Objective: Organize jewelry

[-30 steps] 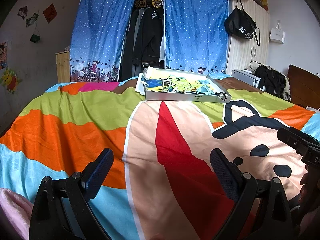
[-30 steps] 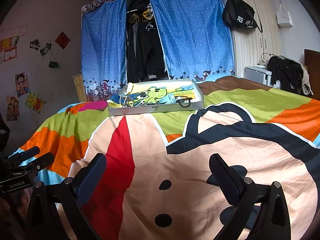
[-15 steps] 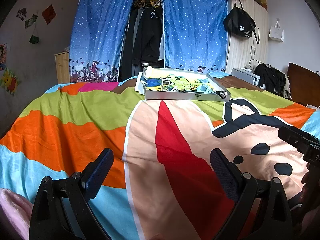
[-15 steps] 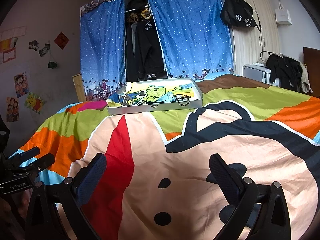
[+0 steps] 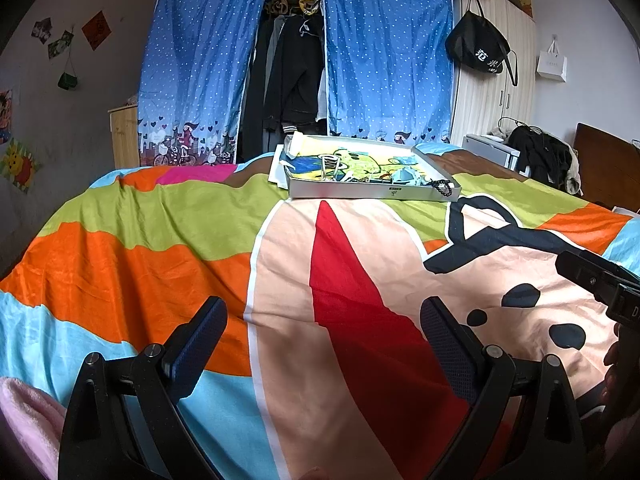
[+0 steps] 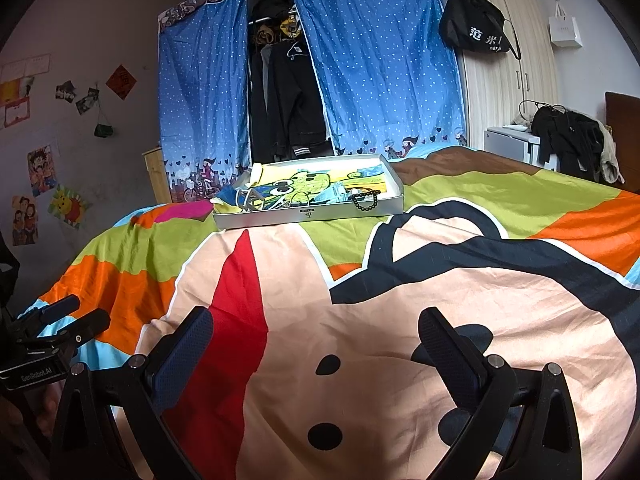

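A shallow silver tray (image 5: 372,191) (image 6: 308,216) lies far off on the bed, lined with a yellow cartoon print and holding a tangle of jewelry. A black bead bracelet (image 5: 443,189) (image 6: 365,201) hangs over its front rim at the right end. A small wire stand (image 5: 330,166) rises inside the tray. My left gripper (image 5: 323,320) hovers open over the near bedspread, nothing between its fingers. My right gripper (image 6: 316,332) is open too, low over the bedspread and well short of the tray.
A bright cartoon bedspread (image 5: 200,248) covers the whole bed. Blue dotted curtains (image 6: 380,64) frame hanging dark clothes behind the tray. A wardrobe with a black bag (image 5: 478,50) stands at right. A pink sleeve (image 5: 28,420) shows at lower left.
Both grippers have edged slightly toward the tray, which looks a little larger. Both stay open and empty.
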{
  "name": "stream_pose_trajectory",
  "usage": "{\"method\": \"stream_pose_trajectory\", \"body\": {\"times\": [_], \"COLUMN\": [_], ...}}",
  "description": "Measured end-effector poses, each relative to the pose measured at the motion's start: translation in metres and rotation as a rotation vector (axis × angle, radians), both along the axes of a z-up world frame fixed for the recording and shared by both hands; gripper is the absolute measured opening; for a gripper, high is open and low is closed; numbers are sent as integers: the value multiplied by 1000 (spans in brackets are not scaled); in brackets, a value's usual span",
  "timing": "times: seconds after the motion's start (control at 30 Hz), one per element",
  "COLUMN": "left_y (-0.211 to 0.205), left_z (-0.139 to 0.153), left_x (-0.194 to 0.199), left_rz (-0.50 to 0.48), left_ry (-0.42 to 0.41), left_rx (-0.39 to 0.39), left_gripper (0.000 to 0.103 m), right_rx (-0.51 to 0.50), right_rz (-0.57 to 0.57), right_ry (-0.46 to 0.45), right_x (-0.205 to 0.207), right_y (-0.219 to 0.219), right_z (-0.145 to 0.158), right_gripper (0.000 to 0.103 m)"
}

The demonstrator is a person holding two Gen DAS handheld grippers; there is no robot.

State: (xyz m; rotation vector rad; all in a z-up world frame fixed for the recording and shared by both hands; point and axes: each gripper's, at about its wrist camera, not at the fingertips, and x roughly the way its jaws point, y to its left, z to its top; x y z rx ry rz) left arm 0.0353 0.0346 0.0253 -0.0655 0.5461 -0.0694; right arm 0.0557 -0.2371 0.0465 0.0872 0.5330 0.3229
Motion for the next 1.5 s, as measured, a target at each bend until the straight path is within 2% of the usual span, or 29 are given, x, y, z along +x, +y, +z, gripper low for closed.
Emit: {"method": "stream_pose_trajectory", "body": {"times": [1.5], "left_y": [3], "left_z": [2], "left_x": [0], "left_rz": [-21], "left_ry": [19], "left_rx": [5], "left_gripper": [95], "right_rx": [-3], "right_rz": [-3], "right_ry": [28], "right_x": [-3], "right_y": [1], "right_z": [-6], "right_gripper": [103]}}
